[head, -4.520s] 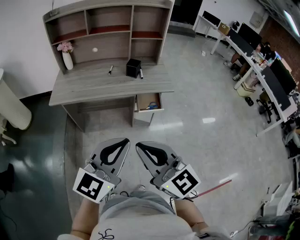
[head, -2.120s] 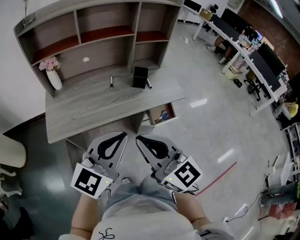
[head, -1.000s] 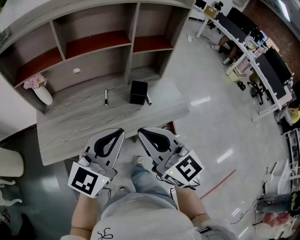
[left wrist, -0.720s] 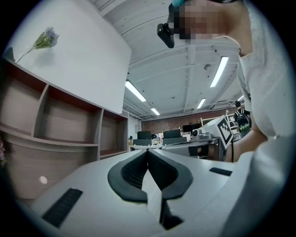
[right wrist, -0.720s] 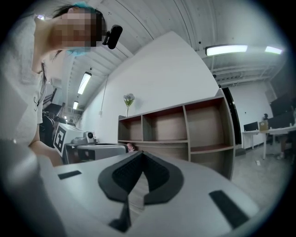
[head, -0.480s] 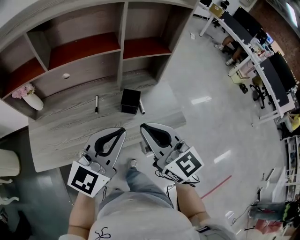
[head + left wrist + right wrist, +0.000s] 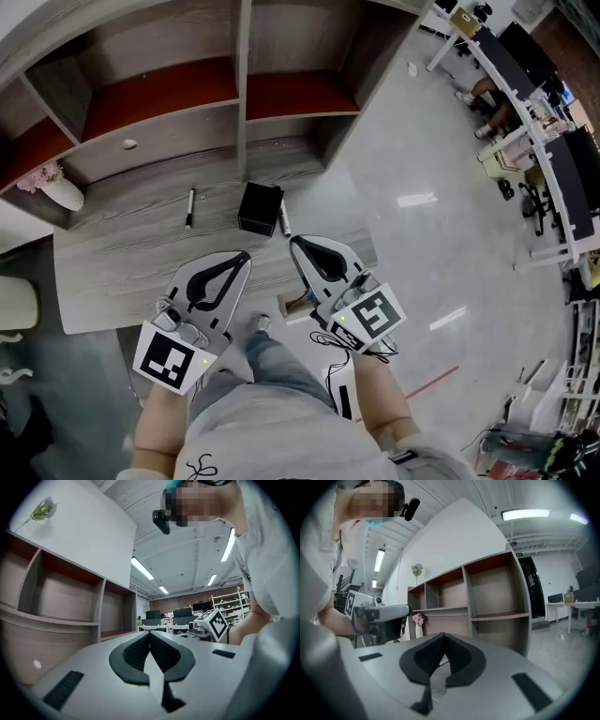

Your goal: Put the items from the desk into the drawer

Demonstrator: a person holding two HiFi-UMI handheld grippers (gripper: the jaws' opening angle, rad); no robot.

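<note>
On the grey wooden desk (image 7: 122, 272) stands a black box (image 7: 260, 208). One pen (image 7: 284, 222) lies against the box's right side and a second pen (image 7: 190, 207) lies to its left. My left gripper (image 7: 246, 255) is shut and empty over the desk's front edge. My right gripper (image 7: 294, 242) is shut too, its tip just short of the box and the near pen. A pale wooden sliver (image 7: 292, 303) below the desk edge looks like the drawer, mostly hidden by the right gripper. Both gripper views show only their own shut jaws and the shelves.
A shelf unit (image 7: 239, 94) with red-lined compartments rises at the back of the desk. A white vase of pink flowers (image 7: 56, 187) stands at the desk's left end, also visible as the vase (image 7: 418, 620). Glossy floor (image 7: 422, 234) lies to the right, with office desks (image 7: 525, 84) beyond.
The person has walked up to the desk, which now fills the view. Both shut grippers have come over its front edge, and the open drawer has slipped almost out of sight.
</note>
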